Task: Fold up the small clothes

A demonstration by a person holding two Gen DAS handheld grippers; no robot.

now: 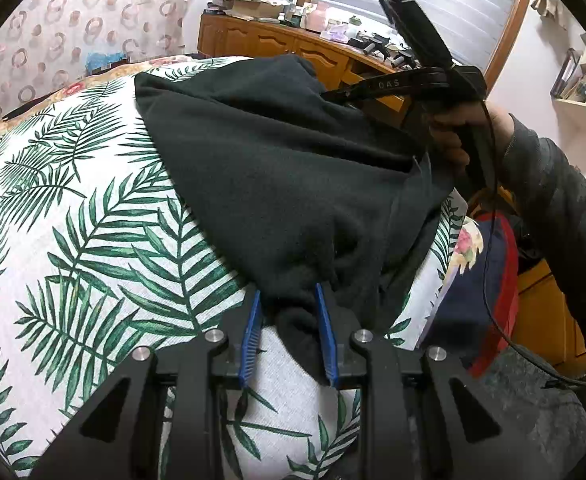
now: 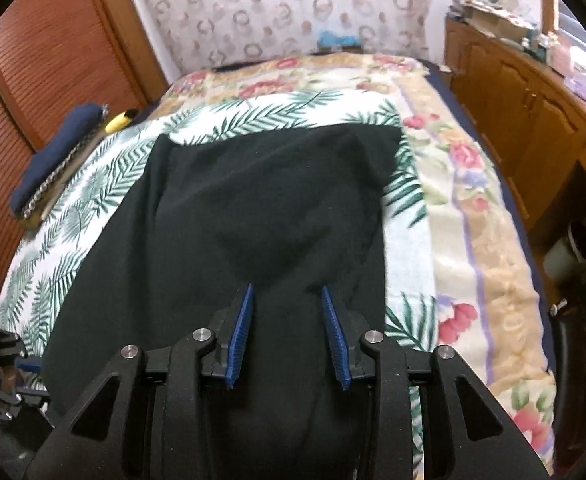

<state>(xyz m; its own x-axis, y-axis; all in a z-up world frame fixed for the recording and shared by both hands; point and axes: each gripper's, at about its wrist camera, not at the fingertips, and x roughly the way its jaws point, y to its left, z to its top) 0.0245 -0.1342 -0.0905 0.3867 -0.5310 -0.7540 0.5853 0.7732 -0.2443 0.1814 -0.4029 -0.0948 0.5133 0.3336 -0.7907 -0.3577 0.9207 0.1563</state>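
A dark green, fleece-like garment [image 2: 261, 216] lies spread on a white cloth printed with green palm fronds [image 1: 93, 240], which covers a bed with a floral blanket [image 2: 473, 208] beneath. The left gripper [image 1: 287, 300], black with blue ribbed pads, is clenched on a bunched near corner of the garment, the fabric pinched between its pads and lifted into a fold. In the left wrist view the right gripper [image 1: 347, 94] reaches in from the right, held by a hand [image 1: 453, 140] in a dark padded sleeve, its tips at the raised far edge of the garment. From its own camera the right gripper's [image 2: 287, 292] blue pads show a gap with dark cloth filling it, and whether they press on the fabric cannot be told; that view is blurred. Around the bed: a wooden sideboard [image 1: 293, 44] crowded with boxes and small items under a window with a shutter, a curtain patterned with pink rings [image 2: 285, 8], a slatted wooden door [image 2: 53, 60], and a folded navy item [image 2: 53, 160] with a chain beside the palm cloth's left edge. A red and navy bag [image 1: 489, 280] sits beside the bed, near a trailing black cable.
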